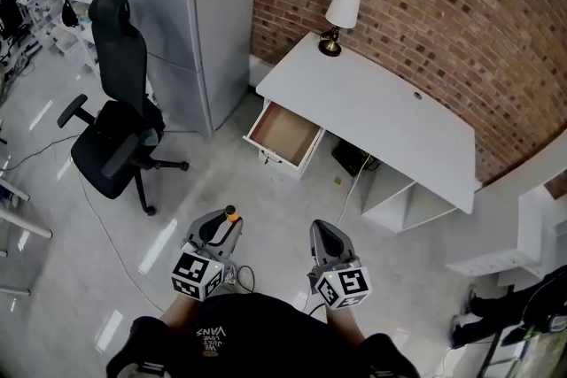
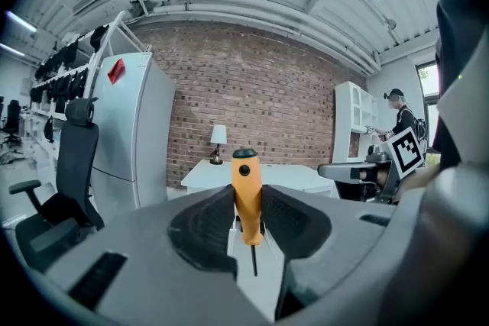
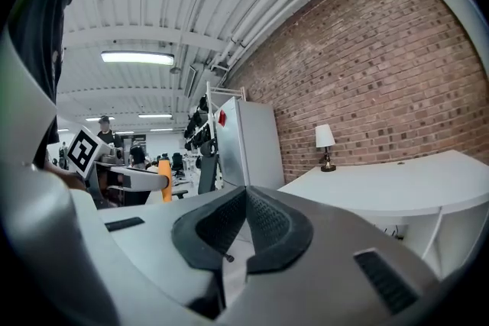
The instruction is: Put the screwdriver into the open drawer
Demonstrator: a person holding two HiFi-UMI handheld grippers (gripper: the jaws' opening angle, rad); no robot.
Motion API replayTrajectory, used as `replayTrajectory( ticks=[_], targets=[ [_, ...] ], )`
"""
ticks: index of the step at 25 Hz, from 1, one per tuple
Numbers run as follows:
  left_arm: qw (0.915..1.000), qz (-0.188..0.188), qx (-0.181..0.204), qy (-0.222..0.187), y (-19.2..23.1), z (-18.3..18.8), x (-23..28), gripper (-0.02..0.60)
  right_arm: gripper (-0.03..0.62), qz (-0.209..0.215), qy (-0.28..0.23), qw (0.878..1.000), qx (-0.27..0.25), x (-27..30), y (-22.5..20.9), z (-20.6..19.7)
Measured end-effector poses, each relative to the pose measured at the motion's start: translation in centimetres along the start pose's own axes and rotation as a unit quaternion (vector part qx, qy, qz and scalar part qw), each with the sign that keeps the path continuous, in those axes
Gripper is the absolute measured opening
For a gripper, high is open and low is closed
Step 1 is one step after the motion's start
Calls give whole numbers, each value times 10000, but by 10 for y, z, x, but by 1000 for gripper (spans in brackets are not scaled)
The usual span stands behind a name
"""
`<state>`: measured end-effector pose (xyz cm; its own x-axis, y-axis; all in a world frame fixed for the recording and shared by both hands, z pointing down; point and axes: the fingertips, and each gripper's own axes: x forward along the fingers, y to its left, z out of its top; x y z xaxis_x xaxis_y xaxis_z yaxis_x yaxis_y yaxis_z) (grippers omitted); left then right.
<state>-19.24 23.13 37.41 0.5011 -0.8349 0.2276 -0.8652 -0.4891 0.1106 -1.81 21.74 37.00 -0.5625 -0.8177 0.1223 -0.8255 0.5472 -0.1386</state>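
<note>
An orange-handled screwdriver [image 2: 246,198] stands upright between the jaws of my left gripper [image 2: 248,229], which is shut on it; its orange tip [image 1: 231,213] pokes up past the left gripper [image 1: 221,230] in the head view. My right gripper [image 1: 326,245] is shut with nothing in it, its jaws meeting [image 3: 244,229]. Both grippers are held low, well short of the white desk [image 1: 372,106]. The open drawer [image 1: 285,135] sticks out from the desk's left end, its wooden bottom bare. The screwdriver [image 3: 164,189] also shows at the left of the right gripper view.
A black office chair [image 1: 117,115] stands on the floor at the left. A grey cabinet [image 1: 204,4] rises beside the desk against the brick wall. A small lamp [image 1: 339,18] sits on the desk's far corner. Cables trail on the floor under the desk.
</note>
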Motion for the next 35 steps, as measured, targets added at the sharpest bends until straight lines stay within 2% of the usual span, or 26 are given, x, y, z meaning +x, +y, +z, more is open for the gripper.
replayTrajectory(
  ticks=[6,10,15,20,25,29,35],
  targets=[
    [9993,-319,204,71,55,24,35,110,-5,-338,-117,9993,79,59,-2,12],
    [9979,-540,335,155,87,28,60,110,-5,-587,-191,9980,151,90,-6,12],
    [9956,-819,377,257,104,31,88,110,-5,-814,-129,9964,207,112,-17,9],
    [9948,-879,403,327,107,33,121,110,-5,-853,-91,9960,265,125,-42,7],
    [9965,-687,356,303,98,39,166,110,-5,-716,27,9969,314,140,-88,5],
    [9970,-614,247,408,80,45,201,110,-5,-364,150,9991,161,150,-123,16],
    [9990,-293,199,284,58,52,251,110,-5,58,195,9998,80,159,-174,24]
  ],
)
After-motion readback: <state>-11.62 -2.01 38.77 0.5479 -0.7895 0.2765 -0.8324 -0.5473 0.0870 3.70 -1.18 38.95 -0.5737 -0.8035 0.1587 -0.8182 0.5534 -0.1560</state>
